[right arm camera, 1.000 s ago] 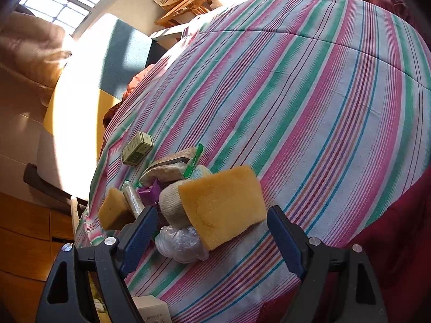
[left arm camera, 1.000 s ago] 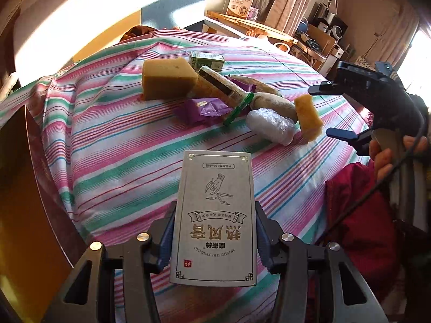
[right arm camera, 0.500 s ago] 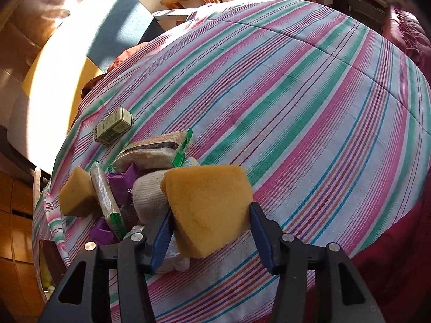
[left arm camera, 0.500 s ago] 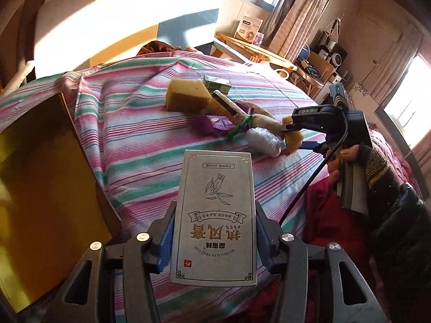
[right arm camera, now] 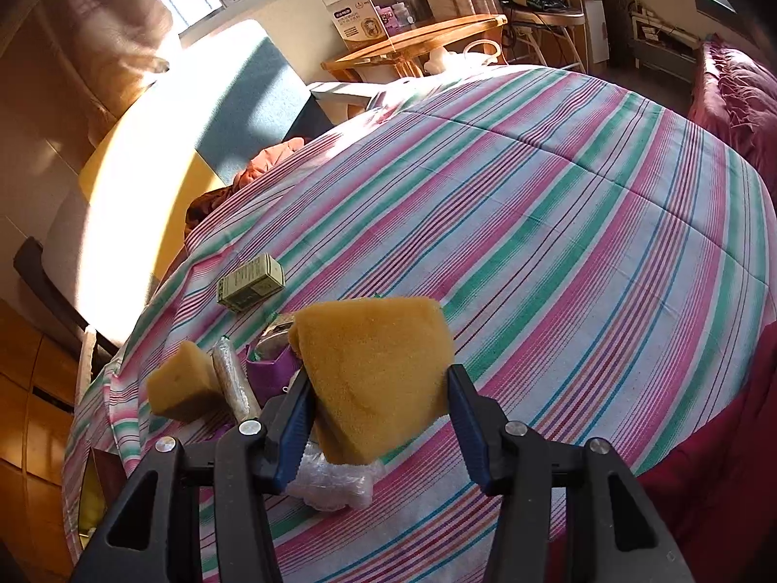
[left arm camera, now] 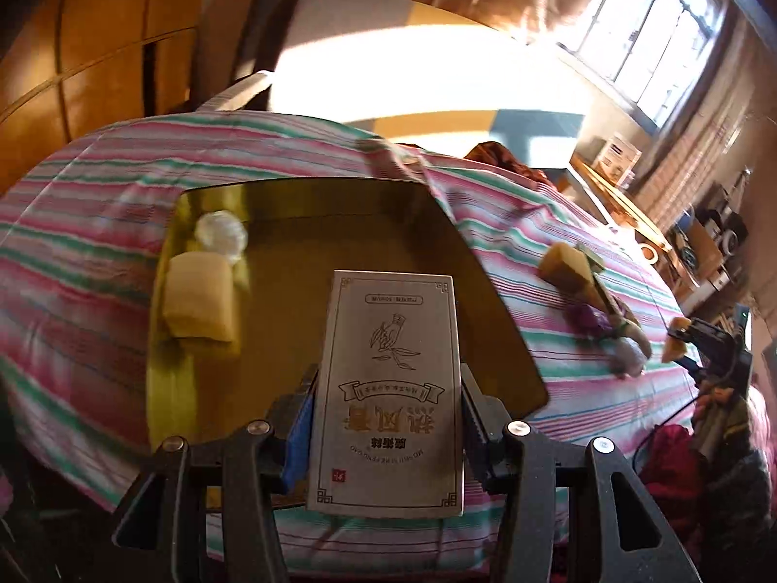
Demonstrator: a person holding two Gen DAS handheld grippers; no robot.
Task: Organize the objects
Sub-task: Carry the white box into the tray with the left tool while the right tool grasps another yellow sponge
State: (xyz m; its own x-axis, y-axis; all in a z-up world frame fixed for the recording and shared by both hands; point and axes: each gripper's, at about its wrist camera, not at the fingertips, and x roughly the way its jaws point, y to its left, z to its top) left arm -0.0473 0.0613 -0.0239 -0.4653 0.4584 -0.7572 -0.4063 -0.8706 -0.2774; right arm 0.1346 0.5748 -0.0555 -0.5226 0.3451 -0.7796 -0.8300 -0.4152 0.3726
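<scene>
The left hand-held gripper [left arm camera: 386,442] is clamped on a flat grey box [left arm camera: 388,388] printed with a bird and Chinese lettering, and it hangs right over the near edge of the open yellow-lined tray [left arm camera: 349,223] lying on the striped bed [left arm camera: 534,243]. Inside the tray, toward ten o'clock, a pale yellow sponge [left arm camera: 199,299] and a crumpled clear plastic lump [left arm camera: 221,233] already sit together, so I'd judge the box is next to go in. To do it well, I'd lower it flat onto the bare floor of the tray around the centre or toward two o'clock, keeping clear of the sponge, and open the jaws only once the box's underside rests, since the soft bedding under the tray could let it tip. The right hand-held gripper [right arm camera: 376,418] is squeezed on a yellow sponge wedge [right arm camera: 374,374], held up off the bed above the leftover heap: another sponge [right arm camera: 182,384] at nine o'clock, a foil-wrapped stick [right arm camera: 235,384] beside it, a purple packet [right arm camera: 272,369], a small green box [right arm camera: 250,282] at eleven o'clock, and clear plastic wrap [right arm camera: 335,481] underneath. Compared with half a second ago, the left gripper has swung round from facing the heap to facing the tray, which was then only an edge at the left; the right gripper's sponge, then low among the heap, now rides higher and nearer the camera's centre.
</scene>
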